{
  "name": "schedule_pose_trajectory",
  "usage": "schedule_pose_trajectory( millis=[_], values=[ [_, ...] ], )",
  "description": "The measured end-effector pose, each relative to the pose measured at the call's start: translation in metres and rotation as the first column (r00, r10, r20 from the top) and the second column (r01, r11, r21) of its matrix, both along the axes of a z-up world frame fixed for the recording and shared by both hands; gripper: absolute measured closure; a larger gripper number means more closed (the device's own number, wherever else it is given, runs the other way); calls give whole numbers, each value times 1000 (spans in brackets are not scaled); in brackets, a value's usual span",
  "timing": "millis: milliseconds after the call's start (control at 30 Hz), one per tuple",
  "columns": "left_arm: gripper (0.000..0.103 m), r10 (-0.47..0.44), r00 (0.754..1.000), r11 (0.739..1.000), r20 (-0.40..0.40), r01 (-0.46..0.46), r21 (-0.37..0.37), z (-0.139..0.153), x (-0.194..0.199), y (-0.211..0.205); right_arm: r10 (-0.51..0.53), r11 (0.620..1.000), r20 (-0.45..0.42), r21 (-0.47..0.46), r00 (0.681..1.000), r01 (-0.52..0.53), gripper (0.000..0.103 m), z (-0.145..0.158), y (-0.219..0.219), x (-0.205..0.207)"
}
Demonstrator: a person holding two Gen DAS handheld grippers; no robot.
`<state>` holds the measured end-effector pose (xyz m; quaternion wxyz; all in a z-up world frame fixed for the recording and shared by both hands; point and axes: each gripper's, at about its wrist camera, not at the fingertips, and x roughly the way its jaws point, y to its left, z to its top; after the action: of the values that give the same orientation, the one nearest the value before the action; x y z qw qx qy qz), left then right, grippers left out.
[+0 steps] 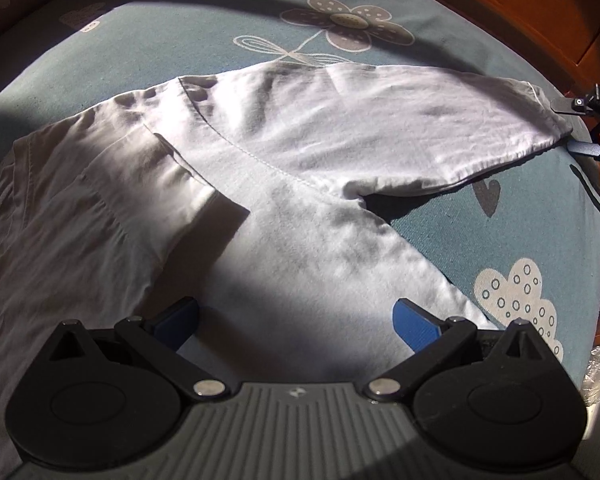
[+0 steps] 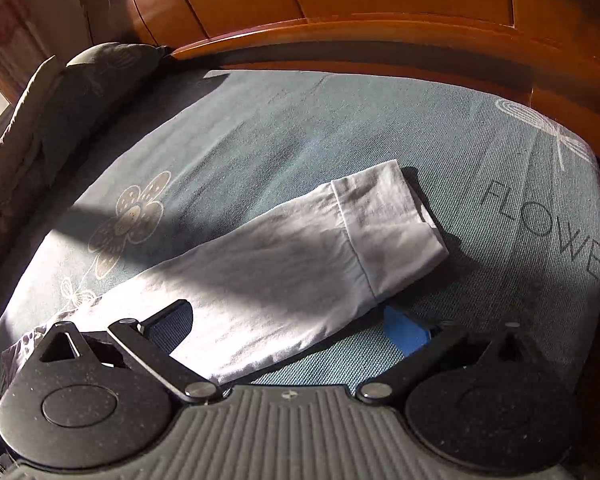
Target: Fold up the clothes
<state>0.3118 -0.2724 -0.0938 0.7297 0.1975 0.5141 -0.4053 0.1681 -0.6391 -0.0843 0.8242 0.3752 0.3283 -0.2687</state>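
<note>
White shirt (image 1: pixel 300 168) — teal floral bedsheet (image 1: pixel 180 40)

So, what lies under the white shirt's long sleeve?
The sleeve lies flat on the blue flowered bedsheet. Whatever print the sheet has beneath the sleeve is covered.

One white long-sleeved shirt (image 1: pixel 300 216) lies on one blue-green bedsheet (image 1: pixel 220 32), with two sleeves showing: one stretched out sideways (image 1: pixel 440 136) and one folded across the body (image 1: pixel 140 184). Two grippers are in view, the left gripper (image 1: pixel 296 320) and the right gripper (image 2: pixel 296 324), each with two blue fingers spread apart. There is one wooden headboard (image 2: pixel 380 8) and one dark pillow (image 2: pixel 80 92).
</note>
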Motion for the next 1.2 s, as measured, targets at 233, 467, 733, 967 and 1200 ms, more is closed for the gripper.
schedule_pose_trajectory(
  millis=[233,467,733,967,1200],
  values=[
    [1,8,1000,1000,12,-8,0,1,-1,-1,-218,953,241,260,946,153,0,-28,-32,-20],
    [1,35,999,999,5,-35,0,1,2,-2,-314,922,307,325,898,211,0,-35,-59,-10],
    [1,41,999,999,9,-41,-2,0,1,-2,-352,874,358,457,865,166,0,-48,-18,-19],
    [1,32,999,999,15,-32,-4,0,0,-1,-374,902,433,374,820,214,0,-48,-27,0],
    [1,41,999,999,23,-41,-4,-1,0,-2,-500,832,472,494,726,251,0,-60,-17,-1]
  ],
)
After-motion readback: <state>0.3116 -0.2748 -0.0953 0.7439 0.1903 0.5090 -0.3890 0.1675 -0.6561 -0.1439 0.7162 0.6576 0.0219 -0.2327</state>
